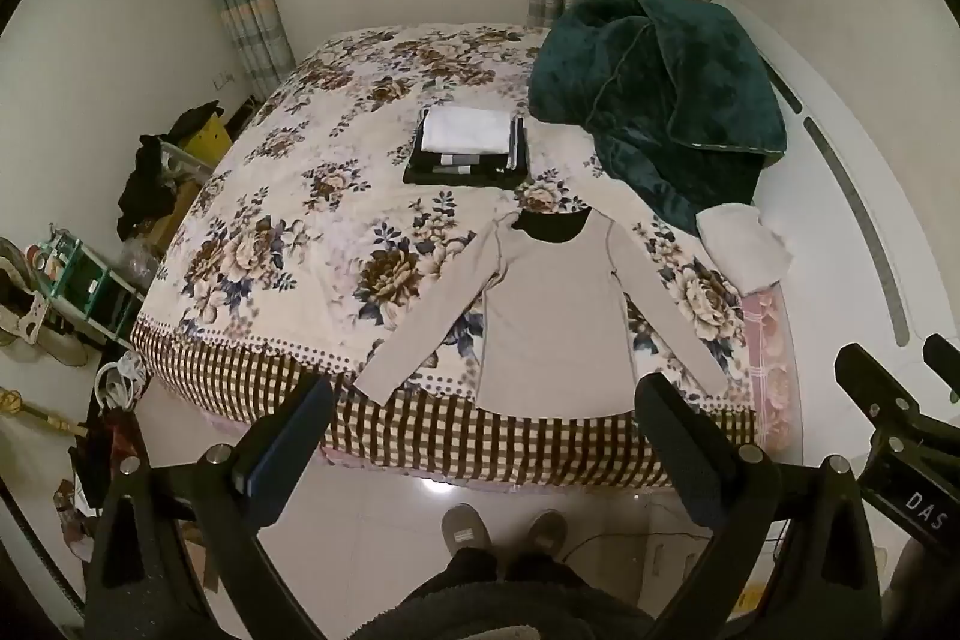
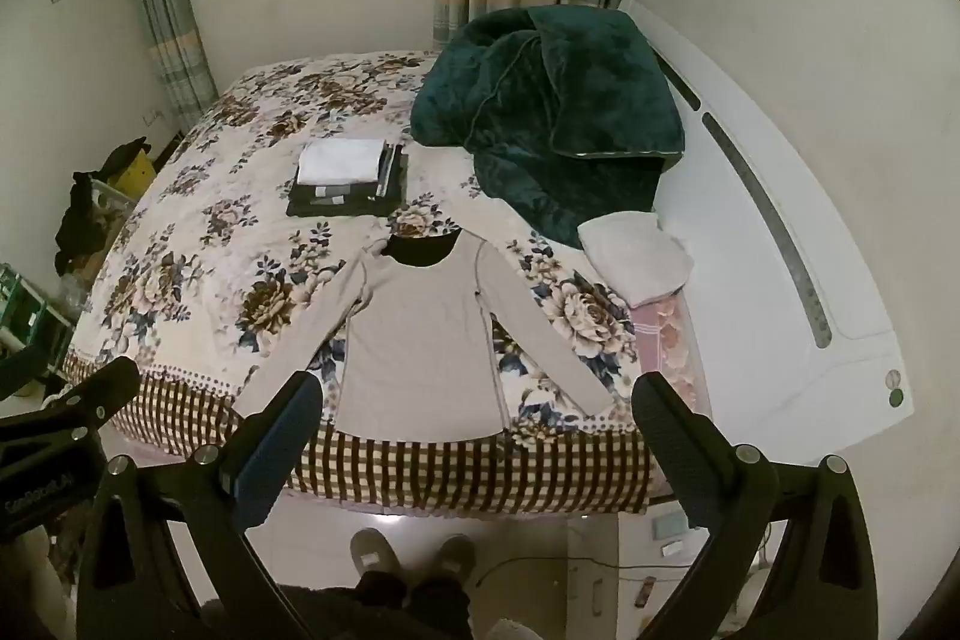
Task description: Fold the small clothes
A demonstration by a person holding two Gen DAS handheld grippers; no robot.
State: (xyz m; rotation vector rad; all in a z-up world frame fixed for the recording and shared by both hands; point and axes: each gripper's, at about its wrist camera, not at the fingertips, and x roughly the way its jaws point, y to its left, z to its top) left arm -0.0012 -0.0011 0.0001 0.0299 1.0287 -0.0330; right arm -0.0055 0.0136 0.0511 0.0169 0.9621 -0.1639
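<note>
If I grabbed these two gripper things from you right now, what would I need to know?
Left gripper: open, holding nothing, above the bed's near edge.
Right gripper: open, holding nothing, alongside it.
Beige long-sleeved shirt: lies flat on the floral bedspread, sleeves spread, hem at the near edge, not yet folded.
Stack of folded clothes: farther back, behind the shirt's collar; those look done.
Left: fold the shirt, probably sleeves in first, then add it to the stack.

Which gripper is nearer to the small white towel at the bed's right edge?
Right, as far as the views show. The right gripper hangs nearest the white towel, below-left of it; the left gripper is further left.
</note>
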